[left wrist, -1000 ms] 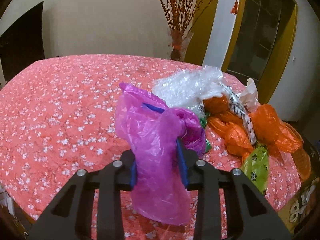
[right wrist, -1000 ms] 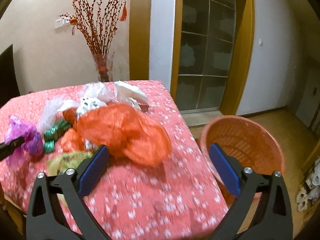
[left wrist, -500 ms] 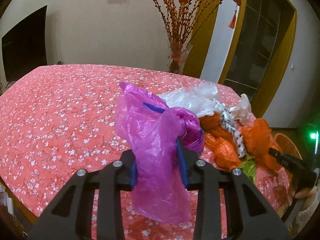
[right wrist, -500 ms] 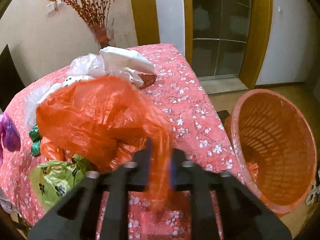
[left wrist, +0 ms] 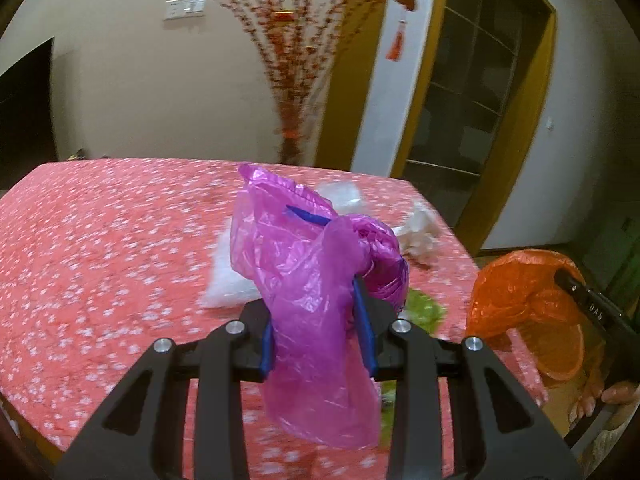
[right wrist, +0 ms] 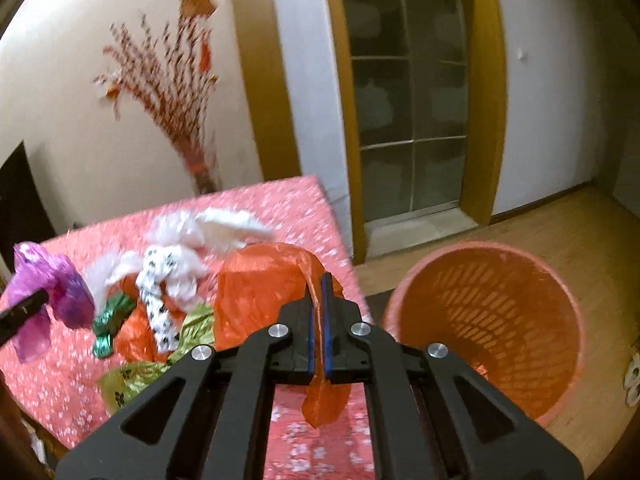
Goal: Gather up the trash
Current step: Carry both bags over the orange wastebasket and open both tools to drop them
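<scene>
The orange basket [right wrist: 486,330] stands on the floor beside the table [right wrist: 60,380], only an orange scrap visible inside, while the right gripper [right wrist: 318,320] pinches an orange bag [right wrist: 260,292] beside its rim and the left gripper [left wrist: 318,320] clamps a purple bag [left wrist: 316,280] above the table.

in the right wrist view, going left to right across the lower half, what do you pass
purple bag in the left tongs → green foil wrapper → white black-spotted wrapper → orange bag pinched in the right tongs → orange basket on the floor
</scene>
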The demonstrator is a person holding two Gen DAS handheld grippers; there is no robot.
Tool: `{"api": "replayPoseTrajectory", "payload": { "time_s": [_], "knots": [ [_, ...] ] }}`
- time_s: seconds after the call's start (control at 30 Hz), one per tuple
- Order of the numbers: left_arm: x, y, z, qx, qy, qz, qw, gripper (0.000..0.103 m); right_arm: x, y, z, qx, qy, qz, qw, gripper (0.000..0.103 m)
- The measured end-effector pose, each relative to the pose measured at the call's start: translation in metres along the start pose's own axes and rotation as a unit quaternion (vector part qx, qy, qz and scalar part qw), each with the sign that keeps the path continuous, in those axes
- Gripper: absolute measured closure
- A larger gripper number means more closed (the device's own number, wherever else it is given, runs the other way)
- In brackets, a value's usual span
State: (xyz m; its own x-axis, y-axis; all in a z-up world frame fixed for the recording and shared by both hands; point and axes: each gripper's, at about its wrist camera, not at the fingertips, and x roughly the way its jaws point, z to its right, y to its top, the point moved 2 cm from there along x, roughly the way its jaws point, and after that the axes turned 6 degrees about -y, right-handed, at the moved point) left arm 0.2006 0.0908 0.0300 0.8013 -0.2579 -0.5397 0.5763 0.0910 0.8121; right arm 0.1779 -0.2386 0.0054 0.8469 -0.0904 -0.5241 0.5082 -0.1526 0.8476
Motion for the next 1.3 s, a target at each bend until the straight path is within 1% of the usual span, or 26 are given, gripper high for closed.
{"api": "replayPoseTrajectory", "payload": {
  "time_s": [0.13,0.33,0.47,0.57,0.73,0.8,0.93,0.97,1.3],
  "knots": [
    [0.014,0.003,0.034,0.014,-0.028,-0.007,0.9995,0.070,-0.003,0.004,0.016,0.006,-0.026,0.022,0.999,0.101],
    [0.037,0.002,0.088,0.042,-0.071,-0.021,0.9964,0.070,-0.015,0.012,0.042,0.024,-0.058,0.048,0.997,0.101],
    [0.052,-0.001,0.132,0.066,-0.103,-0.031,0.9921,0.070,-0.025,0.016,0.066,0.032,-0.103,0.073,0.991,0.101],
    [0.063,-0.005,0.164,0.086,-0.121,-0.038,0.9883,0.070,-0.028,0.018,0.083,0.040,-0.133,0.082,0.987,0.101],
    [0.083,-0.013,0.208,0.112,-0.145,-0.051,0.9818,0.070,-0.027,0.017,0.112,0.062,-0.164,0.083,0.981,0.101],
    [0.091,-0.017,0.223,0.121,-0.154,-0.058,0.9789,0.070,-0.026,0.016,0.117,0.064,-0.173,0.083,0.979,0.101],
    [0.108,-0.022,0.242,0.133,-0.167,-0.068,0.9746,0.070,-0.025,0.012,0.130,0.070,-0.189,0.086,0.976,0.101],
    [0.111,-0.024,0.249,0.136,-0.170,-0.070,0.9736,0.070,-0.025,0.013,0.132,0.072,-0.191,0.086,0.975,0.101],
    [0.134,-0.034,0.281,0.156,-0.186,-0.089,0.9660,0.070,-0.017,0.010,0.152,0.093,-0.203,0.083,0.971,0.101]
  ]
}}
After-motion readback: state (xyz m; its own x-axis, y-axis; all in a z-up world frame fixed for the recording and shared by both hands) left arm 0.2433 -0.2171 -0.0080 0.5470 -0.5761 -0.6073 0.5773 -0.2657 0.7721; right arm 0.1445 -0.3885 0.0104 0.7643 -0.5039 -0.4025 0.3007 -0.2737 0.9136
